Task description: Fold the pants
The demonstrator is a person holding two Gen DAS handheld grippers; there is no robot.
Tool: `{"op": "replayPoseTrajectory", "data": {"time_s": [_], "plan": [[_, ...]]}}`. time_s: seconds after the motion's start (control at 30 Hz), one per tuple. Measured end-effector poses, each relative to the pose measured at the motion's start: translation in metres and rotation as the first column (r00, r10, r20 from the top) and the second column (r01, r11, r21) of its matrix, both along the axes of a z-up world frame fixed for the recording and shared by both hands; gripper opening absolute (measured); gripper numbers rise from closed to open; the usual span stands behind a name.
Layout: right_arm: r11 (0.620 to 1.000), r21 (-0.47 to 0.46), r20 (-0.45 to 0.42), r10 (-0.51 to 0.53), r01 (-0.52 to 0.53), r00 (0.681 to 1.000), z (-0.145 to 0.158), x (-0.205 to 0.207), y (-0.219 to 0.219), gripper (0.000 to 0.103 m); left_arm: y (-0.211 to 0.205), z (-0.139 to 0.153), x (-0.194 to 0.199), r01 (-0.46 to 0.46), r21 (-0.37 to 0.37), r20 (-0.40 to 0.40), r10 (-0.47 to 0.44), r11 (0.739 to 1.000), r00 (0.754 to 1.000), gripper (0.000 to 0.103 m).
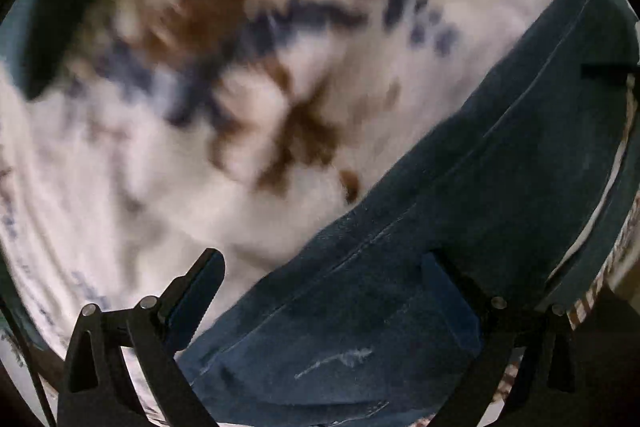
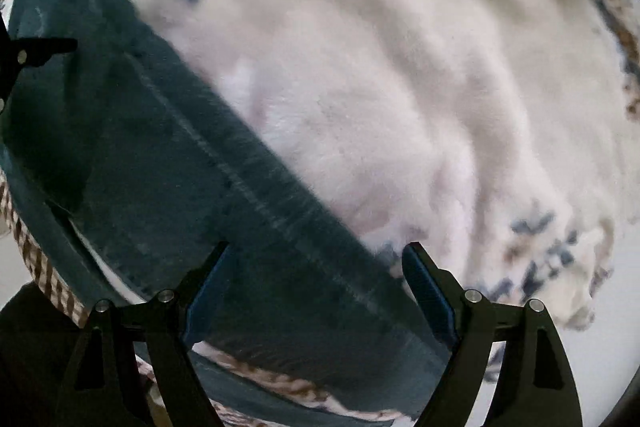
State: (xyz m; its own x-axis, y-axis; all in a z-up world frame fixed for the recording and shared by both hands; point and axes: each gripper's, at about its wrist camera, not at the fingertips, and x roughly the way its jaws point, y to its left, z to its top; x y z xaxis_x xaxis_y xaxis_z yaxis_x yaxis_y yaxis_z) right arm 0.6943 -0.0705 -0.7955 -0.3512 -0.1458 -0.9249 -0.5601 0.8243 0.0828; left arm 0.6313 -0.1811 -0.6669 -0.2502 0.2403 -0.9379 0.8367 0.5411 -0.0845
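Dark blue jeans [image 1: 460,207] lie on a white blanket with blue and brown flower prints [image 1: 200,87]. In the left wrist view the denim runs from the bottom middle to the upper right. My left gripper [image 1: 324,267] is open, its fingers standing wide apart just above the denim. In the right wrist view the jeans [image 2: 160,167] run from the upper left to the bottom middle. My right gripper [image 2: 316,255] is open too, astride the edge of the denim. The tip of the other gripper [image 2: 36,53] shows at the left edge.
The white blanket [image 2: 400,87] spreads wide to the side of the jeans. A brown and white checked cloth [image 2: 36,259] lies under the blanket's edge. Pale floor [image 2: 592,327] shows at the lower right.
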Motion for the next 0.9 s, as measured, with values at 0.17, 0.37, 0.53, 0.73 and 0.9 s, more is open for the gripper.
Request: {"op": "replayPoseTrajectory", "data": {"time_s": [0.17, 0.37, 0.53, 0.73, 0.9], "plan": [[0.995, 0.085, -0.016, 0.046, -0.044, 0.999, -0.006, 0.003, -0.007, 0.049, 0.013, -0.011, -0.003, -0.064, -0.075, -0.04, 0.061, 0.995, 0.997, 0.077], [0.987, 0.162, 0.045, -0.025, 0.017, 0.999, 0.03, -0.001, -0.029, 0.012, 0.02, 0.02, -0.022, -0.065, -0.12, 0.098, 0.077, 0.991, 0.992, 0.017], [0.985, 0.166, 0.146, -0.068, 0.044, 0.987, 0.068, -0.018, -0.039, 0.01, 0.034, 0.06, -0.04, -0.12, -0.182, 0.209, 0.157, 0.976, 0.965, 0.012], [0.98, 0.186, 0.277, -0.122, 0.071, 0.953, 0.13, -0.054, -0.039, 0.009, 0.068, 0.122, -0.086, -0.275, -0.297, 0.223, 0.347, 0.914, 0.911, 0.011], [0.972, 0.214, 0.314, -0.159, 0.093, 0.936, 0.171, -0.14, -0.009, 0.009, 0.102, 0.151, -0.154, -0.474, -0.329, 0.124, 0.535, 0.817, 0.836, 0.011]]}}
